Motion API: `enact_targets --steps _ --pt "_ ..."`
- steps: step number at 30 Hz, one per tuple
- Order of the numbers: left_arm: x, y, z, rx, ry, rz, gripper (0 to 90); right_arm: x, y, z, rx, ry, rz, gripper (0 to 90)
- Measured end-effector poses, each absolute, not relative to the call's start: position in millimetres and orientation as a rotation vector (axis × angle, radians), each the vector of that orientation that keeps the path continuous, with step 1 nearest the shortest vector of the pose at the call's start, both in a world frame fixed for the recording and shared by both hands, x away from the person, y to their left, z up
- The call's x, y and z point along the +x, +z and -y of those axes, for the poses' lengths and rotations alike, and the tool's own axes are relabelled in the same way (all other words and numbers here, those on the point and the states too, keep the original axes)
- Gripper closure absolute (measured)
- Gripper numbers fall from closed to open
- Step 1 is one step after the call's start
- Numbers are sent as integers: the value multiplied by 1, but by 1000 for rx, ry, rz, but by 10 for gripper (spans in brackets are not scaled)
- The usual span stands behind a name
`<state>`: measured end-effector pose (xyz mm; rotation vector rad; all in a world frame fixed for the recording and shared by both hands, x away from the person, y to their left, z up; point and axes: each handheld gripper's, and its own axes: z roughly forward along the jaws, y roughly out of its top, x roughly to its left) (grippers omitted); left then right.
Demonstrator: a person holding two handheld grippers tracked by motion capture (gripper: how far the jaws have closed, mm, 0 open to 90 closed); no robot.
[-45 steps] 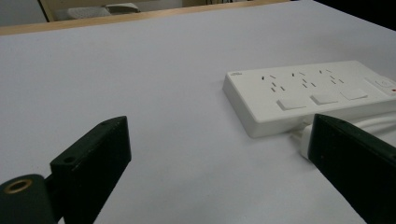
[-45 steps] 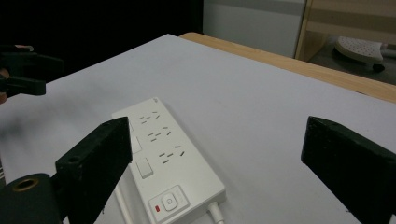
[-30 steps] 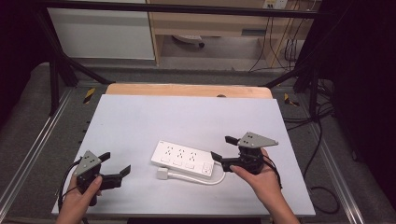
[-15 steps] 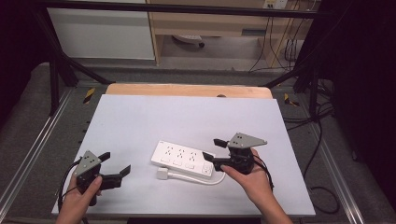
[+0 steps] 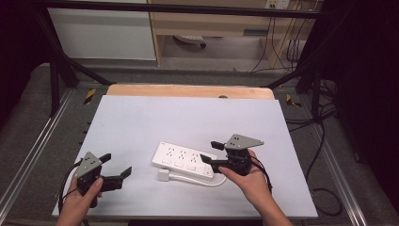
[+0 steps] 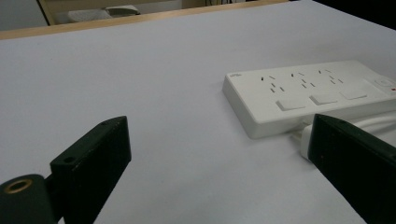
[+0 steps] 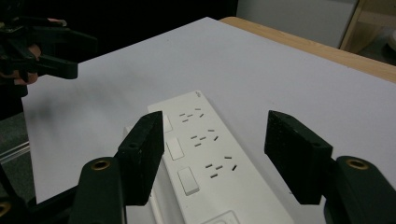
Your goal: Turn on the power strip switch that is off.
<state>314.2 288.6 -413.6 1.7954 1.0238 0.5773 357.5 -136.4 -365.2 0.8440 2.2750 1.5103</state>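
A white power strip lies flat on the white table, its cord curling along its near side to a small plug. My right gripper hovers at the strip's right end. In the right gripper view the strip runs between the two jaws; they have just been closing, but the right pad stands clear of it. My left gripper rests open near the front left corner, well apart from the strip, nothing between its jaws.
A wooden edge borders the table's far side. Beyond it stand a white cabinet and shelving. Cables trail on the floor to the right. Metal rails run along both sides.
The right gripper has shifted left over the strip's right end and its jaws have narrowed. The left gripper has stayed put.
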Motion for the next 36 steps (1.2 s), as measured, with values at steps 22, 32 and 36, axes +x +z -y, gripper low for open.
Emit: enact_targets --steps 22,32,36 --pt "314 -414 -288 1805 580 -1017 61 370 -381 114 835 1465 -2366 414" --pt "314 -414 -288 1803 578 -1017 61 374 -390 106 836 1432 -2408 410" --pt "314 -414 -288 1804 578 -1016 61 374 -393 102 831 1422 -2422 409"
